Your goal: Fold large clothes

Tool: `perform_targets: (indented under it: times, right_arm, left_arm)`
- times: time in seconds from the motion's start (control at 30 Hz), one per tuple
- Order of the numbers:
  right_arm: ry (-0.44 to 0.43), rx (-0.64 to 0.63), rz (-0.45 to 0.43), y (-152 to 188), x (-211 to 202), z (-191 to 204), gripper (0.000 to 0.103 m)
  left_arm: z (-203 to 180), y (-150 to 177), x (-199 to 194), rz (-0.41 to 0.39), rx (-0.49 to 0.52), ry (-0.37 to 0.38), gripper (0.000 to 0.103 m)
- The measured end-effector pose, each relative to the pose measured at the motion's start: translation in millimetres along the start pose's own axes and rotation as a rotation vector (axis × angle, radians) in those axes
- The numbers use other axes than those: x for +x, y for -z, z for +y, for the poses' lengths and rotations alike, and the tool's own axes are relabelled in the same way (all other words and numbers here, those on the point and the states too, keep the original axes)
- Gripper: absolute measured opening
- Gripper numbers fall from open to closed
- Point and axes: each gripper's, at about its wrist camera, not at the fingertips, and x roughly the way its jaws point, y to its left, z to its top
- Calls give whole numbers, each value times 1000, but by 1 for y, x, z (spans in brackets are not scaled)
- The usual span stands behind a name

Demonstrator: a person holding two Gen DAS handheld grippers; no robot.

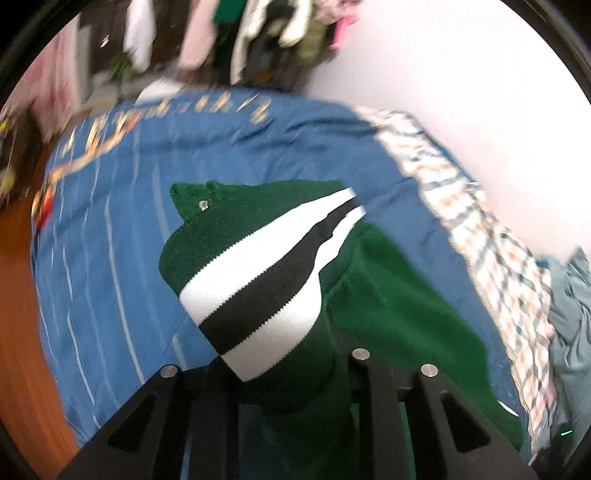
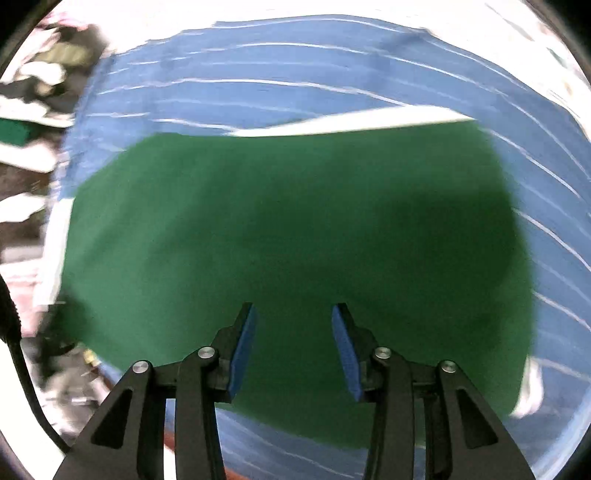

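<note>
The left claw (image 1: 291, 376) is pinching one green sweater (image 1: 391, 295), the knit bunched up between its black fingers so that the pads are hidden under the cloth. From that grip the sweater rises and drapes away toward the upper left of the left wrist view, its long axis running diagonally from the claw to a ribbed green end with a small metal snap (image 1: 203, 205). Across the lifted part run three bands, counted: two white and one black between them, lying along that same diagonal. The rest of the green body falls to the right and rests on the bed.

The right claw (image 2: 292, 347) is spread, its two blue pads (image 2: 243, 354) well apart with nothing between them, hovering over the flat green panel of the sweater (image 2: 288, 221). There the garment lies broad, its long side running left to right, with a white edge along the far side.

Under the sweater is one blue sheet (image 1: 110, 236) with thin pale stripes. Yellow lettering near its far edge is too blurred to read. To the right lies one checked cloth (image 1: 491, 258), and just beside it a grey-teal bundle (image 1: 569, 317). Beyond the bed hang several garments (image 1: 236, 33), blurred, against a pale wall (image 1: 461, 70).
</note>
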Motion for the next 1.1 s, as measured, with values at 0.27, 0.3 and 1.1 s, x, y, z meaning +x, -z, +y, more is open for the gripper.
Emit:
perform_targets:
  times: [0.27,0.3,1.1]
  right_arm:
    - [-100,87,35,10,39,-31,46]
    - [-129,108,25,15,31,-35,46]
    - [-142,458,-123,135,-76,-240,86]
  left_arm:
    - [-126,-5,-70,-150,374,82,17]
    - [-138,-2,-78,-158,397,106,17]
    - [-351,321,-53,392,1076,387,20]
